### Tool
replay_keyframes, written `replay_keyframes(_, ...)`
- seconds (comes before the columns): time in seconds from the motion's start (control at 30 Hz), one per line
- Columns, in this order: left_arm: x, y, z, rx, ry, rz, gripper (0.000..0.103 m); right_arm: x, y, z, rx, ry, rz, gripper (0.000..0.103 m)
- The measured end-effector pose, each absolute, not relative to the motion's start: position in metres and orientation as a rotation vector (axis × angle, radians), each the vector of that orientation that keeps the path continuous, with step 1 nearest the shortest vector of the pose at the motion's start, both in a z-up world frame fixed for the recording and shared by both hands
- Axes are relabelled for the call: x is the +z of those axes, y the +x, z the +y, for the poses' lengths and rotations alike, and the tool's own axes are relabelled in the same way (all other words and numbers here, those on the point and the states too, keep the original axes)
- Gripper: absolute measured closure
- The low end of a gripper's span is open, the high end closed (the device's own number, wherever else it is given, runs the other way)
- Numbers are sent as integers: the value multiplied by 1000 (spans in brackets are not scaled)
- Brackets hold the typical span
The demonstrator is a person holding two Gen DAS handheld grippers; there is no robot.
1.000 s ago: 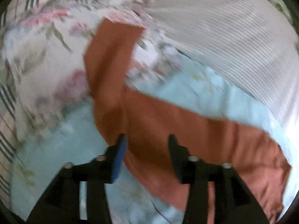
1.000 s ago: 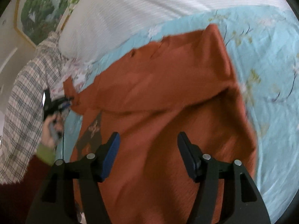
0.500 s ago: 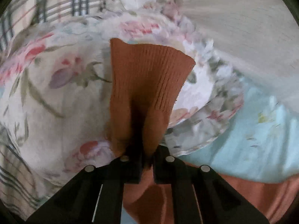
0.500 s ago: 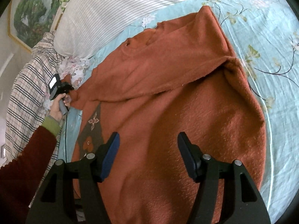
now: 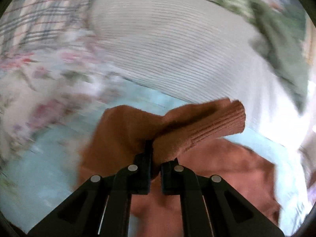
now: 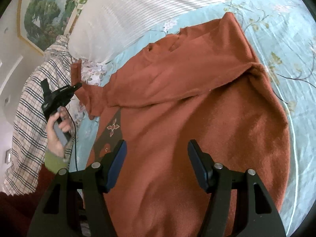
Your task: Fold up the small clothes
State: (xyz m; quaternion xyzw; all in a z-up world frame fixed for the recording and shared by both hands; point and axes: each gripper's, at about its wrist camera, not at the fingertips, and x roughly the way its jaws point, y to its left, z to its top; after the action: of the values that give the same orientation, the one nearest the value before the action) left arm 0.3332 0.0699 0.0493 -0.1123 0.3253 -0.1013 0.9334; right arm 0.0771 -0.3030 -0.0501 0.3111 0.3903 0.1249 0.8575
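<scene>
A rust-orange sweater (image 6: 197, 102) lies spread on a pale blue floral bedsheet (image 6: 286, 35), its body reaching toward the near edge and one sleeve folded across the chest. The left gripper (image 5: 156, 158) has its jaws pinched together on the ribbed cuff (image 5: 219, 120) of the other sleeve, holding it raised above the sheet; that view is blurred. In the right wrist view the left hand (image 6: 57, 130) grips its tool at the far left. The right gripper (image 6: 156, 154) hovers over the sweater's lower body with jaws wide apart. A white striped pillow (image 6: 138, 9) lies at the far side, a plaid blanket (image 6: 25, 106) to the left, and a landscape painting (image 6: 43, 6) hangs on the wall.
</scene>
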Motion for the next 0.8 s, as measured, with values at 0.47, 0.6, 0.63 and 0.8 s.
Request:
replay_keyframes(0.47,-28,304,-147,-534,-122,833,97,-56,49,-341,164,720,781,38)
replay_keyframes(0.6,-51,307,-160,-541,-95,899,91,-56,47,-349,137,738,766,38)
replay_keyframes(0.63,-53,305,-159,-538,-94,905,90,-56,48,-350,133,740,761,38)
replay_keyframes(0.8,-51,290,-141,-547,-84,908,62,-53,57,-350,124,744,752,38)
